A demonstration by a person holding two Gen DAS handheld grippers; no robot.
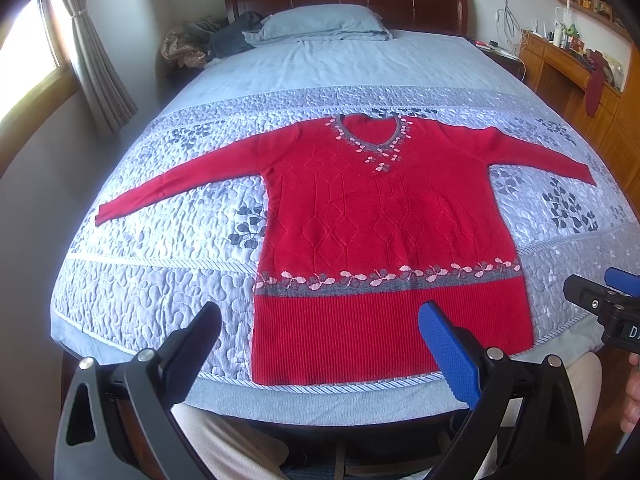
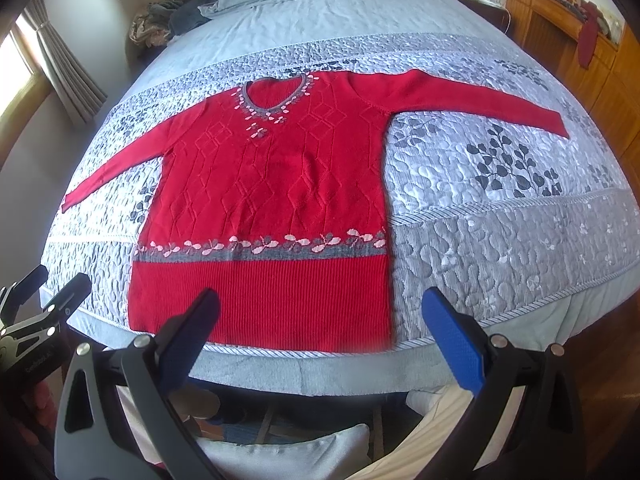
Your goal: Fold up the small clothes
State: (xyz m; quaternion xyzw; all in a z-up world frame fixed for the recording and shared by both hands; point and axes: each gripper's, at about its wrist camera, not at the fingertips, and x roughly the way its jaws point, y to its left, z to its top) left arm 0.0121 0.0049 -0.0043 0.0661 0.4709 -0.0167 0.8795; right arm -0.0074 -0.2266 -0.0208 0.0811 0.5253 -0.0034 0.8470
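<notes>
My left gripper (image 1: pixel 320 344) and right gripper (image 2: pixel 322 330) both gape wide, holding nothing, hovering at the bed's (image 1: pixel 360 68) near edge. The sweater (image 1: pixel 376 216) lies flat, collar far, hem near, sleeves spread left-right. A shallow pinch could snag the quilt (image 1: pixel 152 292) too.

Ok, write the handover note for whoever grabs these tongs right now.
Left tongs: open, empty, hovering over the hem at the foot of the bed.
Right tongs: open, empty, also near the hem.
Red sweater: flat, face up on the quilt, both sleeves spread out, neckline toward the pillow.
Done: laid out only, no folds.
Left: fold in the sleeves, then the body.
</notes>
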